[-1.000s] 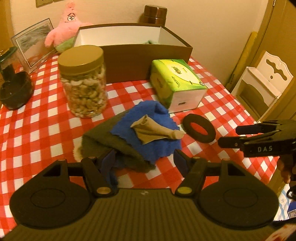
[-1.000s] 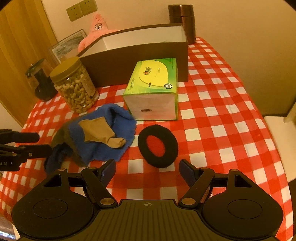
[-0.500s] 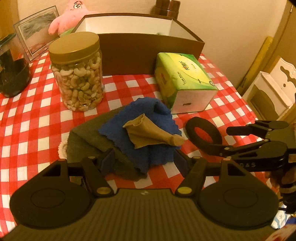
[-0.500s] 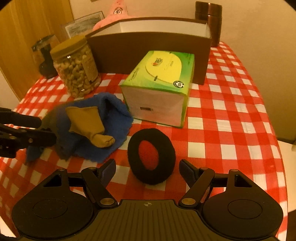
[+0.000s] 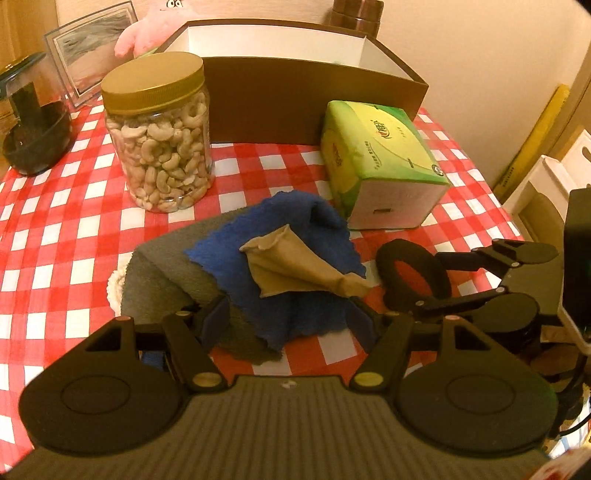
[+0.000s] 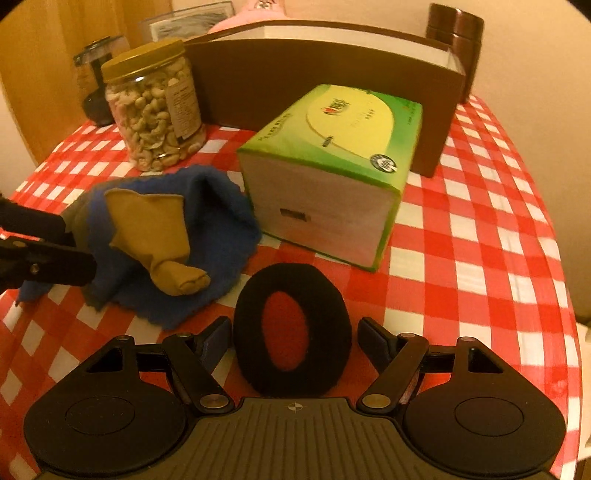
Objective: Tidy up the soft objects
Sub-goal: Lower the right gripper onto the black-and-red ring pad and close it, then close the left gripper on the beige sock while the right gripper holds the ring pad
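A blue cloth (image 5: 295, 258) lies on a grey cloth (image 5: 173, 273), with a tan sock (image 5: 295, 262) on top. My left gripper (image 5: 288, 317) is open, its fingers on either side of the pile's near edge. A black foam ring (image 6: 291, 328) lies flat on the red checked tablecloth (image 6: 480, 240). My right gripper (image 6: 293, 338) is open with the ring between its fingers. The ring (image 5: 413, 273) and right gripper also show in the left wrist view. The pile also shows in the right wrist view, blue cloth (image 6: 218, 236) and sock (image 6: 155, 236).
A brown open box (image 5: 314, 88) stands at the back. A green tissue box (image 5: 380, 162) and a jar of cashews (image 5: 159, 133) stand before it. A pink plush (image 5: 155, 29), a picture frame (image 5: 88, 70) and a dark glass jar (image 5: 33, 122) are at the back left.
Both grippers have moved forward and lower. The right gripper's fingers now flank the foam ring; the left gripper's fingers now flank the cloth pile's near edge.
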`<state>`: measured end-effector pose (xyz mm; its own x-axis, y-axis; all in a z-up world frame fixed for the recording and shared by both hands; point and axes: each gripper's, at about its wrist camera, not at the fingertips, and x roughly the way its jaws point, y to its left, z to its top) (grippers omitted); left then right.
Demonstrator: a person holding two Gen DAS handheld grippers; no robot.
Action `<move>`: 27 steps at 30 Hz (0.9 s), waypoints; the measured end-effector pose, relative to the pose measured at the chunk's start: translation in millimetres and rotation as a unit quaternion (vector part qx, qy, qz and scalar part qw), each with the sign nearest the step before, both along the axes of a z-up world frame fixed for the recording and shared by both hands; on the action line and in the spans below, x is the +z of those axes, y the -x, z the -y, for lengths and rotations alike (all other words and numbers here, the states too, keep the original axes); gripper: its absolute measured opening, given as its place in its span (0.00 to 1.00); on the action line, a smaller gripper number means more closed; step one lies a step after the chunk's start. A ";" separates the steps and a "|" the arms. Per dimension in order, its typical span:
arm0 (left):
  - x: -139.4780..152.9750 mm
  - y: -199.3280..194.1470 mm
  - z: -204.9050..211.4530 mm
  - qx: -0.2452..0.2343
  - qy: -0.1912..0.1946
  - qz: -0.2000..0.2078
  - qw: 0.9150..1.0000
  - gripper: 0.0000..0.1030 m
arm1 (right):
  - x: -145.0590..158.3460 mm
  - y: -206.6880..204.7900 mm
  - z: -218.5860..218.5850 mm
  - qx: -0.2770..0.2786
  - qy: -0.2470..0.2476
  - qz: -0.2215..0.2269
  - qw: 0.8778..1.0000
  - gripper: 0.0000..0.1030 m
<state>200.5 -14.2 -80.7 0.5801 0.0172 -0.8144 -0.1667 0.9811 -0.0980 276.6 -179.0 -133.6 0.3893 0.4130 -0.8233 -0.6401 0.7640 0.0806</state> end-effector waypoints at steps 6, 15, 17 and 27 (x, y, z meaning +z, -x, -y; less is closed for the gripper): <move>-2.1 -6.5 7.5 0.006 -0.004 -0.001 1.000 0.65 | 0.1 1.9 1.6 0.030 -0.001 0.015 0.999 0.61; -7.1 -26.2 10.4 0.021 -0.002 0.007 1.000 0.66 | 8.1 -9.2 33.2 0.003 -0.007 0.010 1.000 0.60; -10.7 -33.1 10.8 0.024 -0.002 0.005 1.000 0.66 | 10.2 -13.9 42.7 -0.011 -0.010 0.007 1.000 0.60; -35.7 -54.8 29.2 -0.001 -0.047 -0.010 0.999 0.55 | 12.4 -22.8 74.1 -0.050 -0.016 -0.004 0.999 0.60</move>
<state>255.3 -43.4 -116.4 0.5644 0.0924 -0.8203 -0.1657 0.9862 -0.0029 299.4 -253.1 -121.2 0.4232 0.3978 -0.8140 -0.5599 0.8212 0.1103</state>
